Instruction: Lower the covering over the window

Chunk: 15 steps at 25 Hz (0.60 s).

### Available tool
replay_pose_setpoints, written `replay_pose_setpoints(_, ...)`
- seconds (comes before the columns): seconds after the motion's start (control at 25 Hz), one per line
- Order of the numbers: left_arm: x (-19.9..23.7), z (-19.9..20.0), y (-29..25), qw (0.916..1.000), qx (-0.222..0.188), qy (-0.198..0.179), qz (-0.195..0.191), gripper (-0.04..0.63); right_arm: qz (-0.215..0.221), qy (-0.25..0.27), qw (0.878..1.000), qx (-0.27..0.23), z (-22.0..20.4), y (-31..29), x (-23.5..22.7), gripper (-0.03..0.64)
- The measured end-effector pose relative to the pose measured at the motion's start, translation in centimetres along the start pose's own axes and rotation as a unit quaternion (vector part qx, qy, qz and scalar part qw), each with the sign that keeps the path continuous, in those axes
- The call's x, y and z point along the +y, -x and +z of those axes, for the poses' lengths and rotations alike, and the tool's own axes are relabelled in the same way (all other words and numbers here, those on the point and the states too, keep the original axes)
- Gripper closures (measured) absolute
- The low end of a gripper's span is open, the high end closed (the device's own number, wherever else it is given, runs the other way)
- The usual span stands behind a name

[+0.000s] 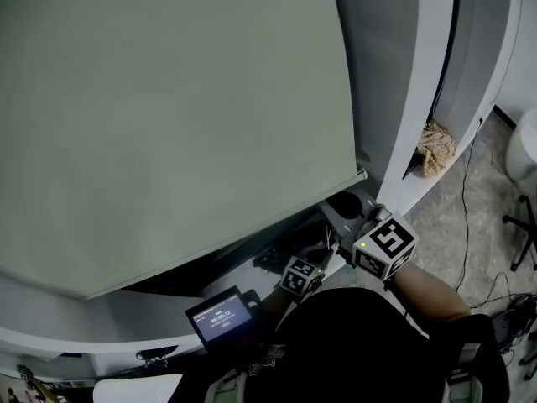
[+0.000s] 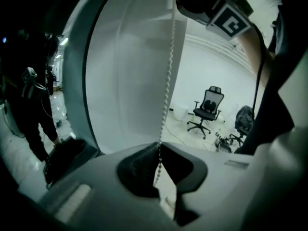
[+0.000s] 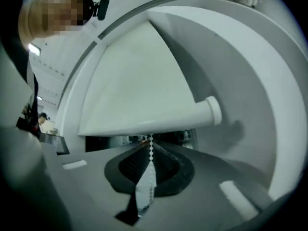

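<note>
The pale grey roller blind point(image 1: 168, 124) hangs over the curved window, and its bottom bar point(image 1: 252, 229) slants across the head view. In the right gripper view the blind point(image 3: 139, 81) ends in a round end cap point(image 3: 211, 110). A white bead chain point(image 2: 169, 66) runs down from above into my left gripper point(image 2: 160, 150), which is shut on it. My right gripper point(image 3: 150, 150) is shut on the bead chain point(image 3: 150, 146) too, just under the blind's bar. Both marker cubes, the left point(image 1: 300, 277) and the right point(image 1: 386, 243), sit close together below the blind's right corner.
The white window frame point(image 1: 419, 99) stands to the right, with a crumpled cloth point(image 1: 436, 149) at its foot and a cable point(image 1: 466, 225) on the floor. A small lit screen point(image 1: 222, 317) sits at the lower left. An office chair point(image 2: 208, 110) and a standing person point(image 2: 29, 105) are behind.
</note>
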<state>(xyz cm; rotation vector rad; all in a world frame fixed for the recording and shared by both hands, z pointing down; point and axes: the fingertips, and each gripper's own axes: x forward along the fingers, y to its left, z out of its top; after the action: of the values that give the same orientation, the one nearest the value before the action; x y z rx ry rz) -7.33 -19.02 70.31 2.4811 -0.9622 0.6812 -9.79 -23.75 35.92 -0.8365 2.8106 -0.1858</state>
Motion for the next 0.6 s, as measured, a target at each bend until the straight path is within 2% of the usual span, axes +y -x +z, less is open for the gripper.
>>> replay_pose_setpoints(0.08, -0.1, 0.0, 0.0, 1.0, -0.003, 0.0, -0.007, 0.583, -0.044, -0.007, 0.999, -0.006, 0.4, 0.8, -1.5, 0.604)
replay_pose_setpoints(0.2, -0.6, 0.1, 0.1, 0.9997, -0.013, -0.008, -0.017, 0.581, -0.087, -0.05, 0.994, -0.038, 1.2, 3.9, -3.5, 0.604)
replay_pose_setpoints(0.36, -2.8, 1.3, -0.5, 0.9981, -0.014, -0.041, -0.045, 0.581, -0.13, -0.028, 0.989, -0.057, 2.6, 9.0, -4.5, 0.606)
replay_pose_setpoints(0.48, -4.7, 2.7, -0.7, 0.995, -0.02, -0.069, -0.069, 0.581, -0.153, -0.033, 0.985, -0.078, 4.1, 11.6, -5.5, 0.606)
replay_pose_setpoints(0.6, -5.0, 3.4, -1.1, 0.9942, -0.031, -0.081, -0.064, 0.58, -0.168, -0.011, 0.982, -0.086, 5.1, 13.2, -6.6, 0.607)
